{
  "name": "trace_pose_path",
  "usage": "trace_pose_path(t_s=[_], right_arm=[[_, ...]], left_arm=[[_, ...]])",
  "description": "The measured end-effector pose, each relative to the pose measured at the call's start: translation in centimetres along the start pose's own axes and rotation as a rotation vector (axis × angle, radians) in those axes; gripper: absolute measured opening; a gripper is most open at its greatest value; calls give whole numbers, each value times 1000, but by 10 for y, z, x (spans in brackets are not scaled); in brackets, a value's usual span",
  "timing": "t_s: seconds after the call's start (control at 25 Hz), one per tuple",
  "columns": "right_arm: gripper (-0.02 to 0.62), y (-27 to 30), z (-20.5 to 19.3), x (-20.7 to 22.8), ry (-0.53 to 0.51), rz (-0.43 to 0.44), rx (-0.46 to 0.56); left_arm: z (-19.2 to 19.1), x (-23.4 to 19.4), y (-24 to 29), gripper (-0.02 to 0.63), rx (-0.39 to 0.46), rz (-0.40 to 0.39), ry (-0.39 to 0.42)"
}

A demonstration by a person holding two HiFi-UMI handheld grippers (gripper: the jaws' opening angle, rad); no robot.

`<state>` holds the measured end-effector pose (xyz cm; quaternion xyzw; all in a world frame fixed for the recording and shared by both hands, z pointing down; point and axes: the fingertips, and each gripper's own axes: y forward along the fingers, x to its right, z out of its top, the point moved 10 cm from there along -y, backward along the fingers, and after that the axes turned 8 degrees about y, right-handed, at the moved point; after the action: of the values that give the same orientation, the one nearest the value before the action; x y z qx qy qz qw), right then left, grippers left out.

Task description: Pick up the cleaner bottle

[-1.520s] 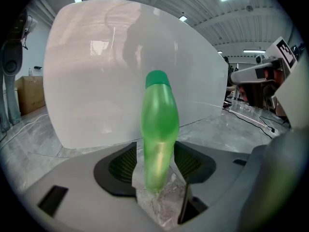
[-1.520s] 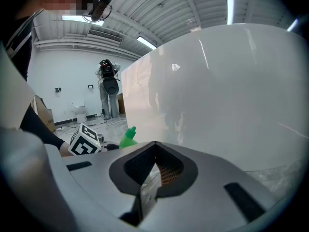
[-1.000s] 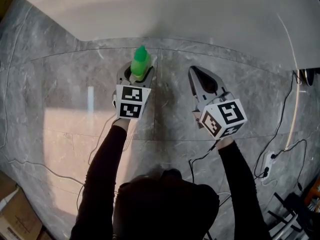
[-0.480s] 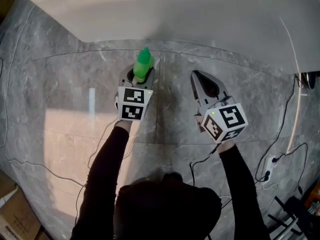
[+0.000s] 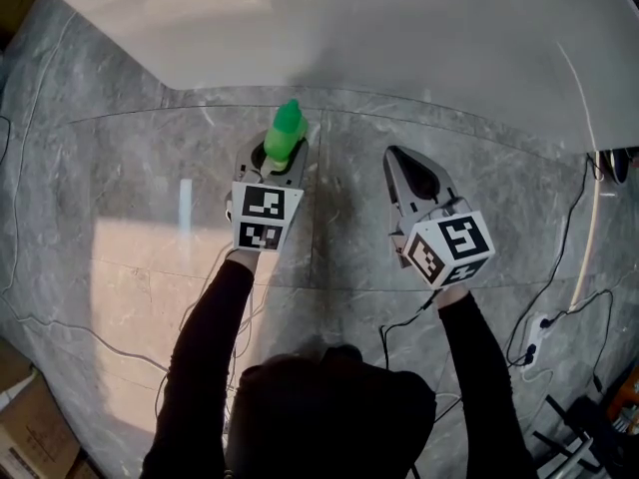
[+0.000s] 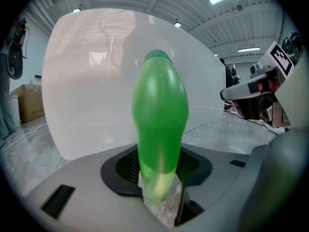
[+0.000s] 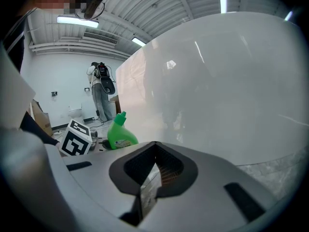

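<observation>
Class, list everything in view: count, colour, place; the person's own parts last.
cleaner bottle: 1, green, in the left gripper
panel: 1, white, behind the bottle
floor: 1, grey marble, underneath
cardboard box: 1, brown, lower left
power strip: 1, white, floor, right
bystander: 1, dark top, far background
left gripper: 1, grey, jaws just been closing, now gripping the bottle
right gripper: 1, grey, shut, empty
sleeves: 2, black, bottom

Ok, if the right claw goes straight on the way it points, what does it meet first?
Probably the white panel, straight ahead of the right claw. A strip of floor lies before it, and the claw might touch that first; depth is unclear.
</observation>
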<state>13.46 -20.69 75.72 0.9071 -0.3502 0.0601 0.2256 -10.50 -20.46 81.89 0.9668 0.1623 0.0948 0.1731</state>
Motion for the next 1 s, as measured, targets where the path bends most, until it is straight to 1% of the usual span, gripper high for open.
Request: trace_pose_path(t_s=[0.2,0.48,0.76,1.0], right_arm=[[2,-13,29,-16,11,6,-5],[0,-49,101,-41,22,0,2],[2,-95,190,-69,46,-27,13],[0,-141,280,-99,65,-30,25]], left_arm=[[39,-8,-22,184,14,5,7],[118,-17,-62,184,12,-5,2],[218,-28,-106,184,15,-17,10],[313,-37,-151,184,18,-21,10]])
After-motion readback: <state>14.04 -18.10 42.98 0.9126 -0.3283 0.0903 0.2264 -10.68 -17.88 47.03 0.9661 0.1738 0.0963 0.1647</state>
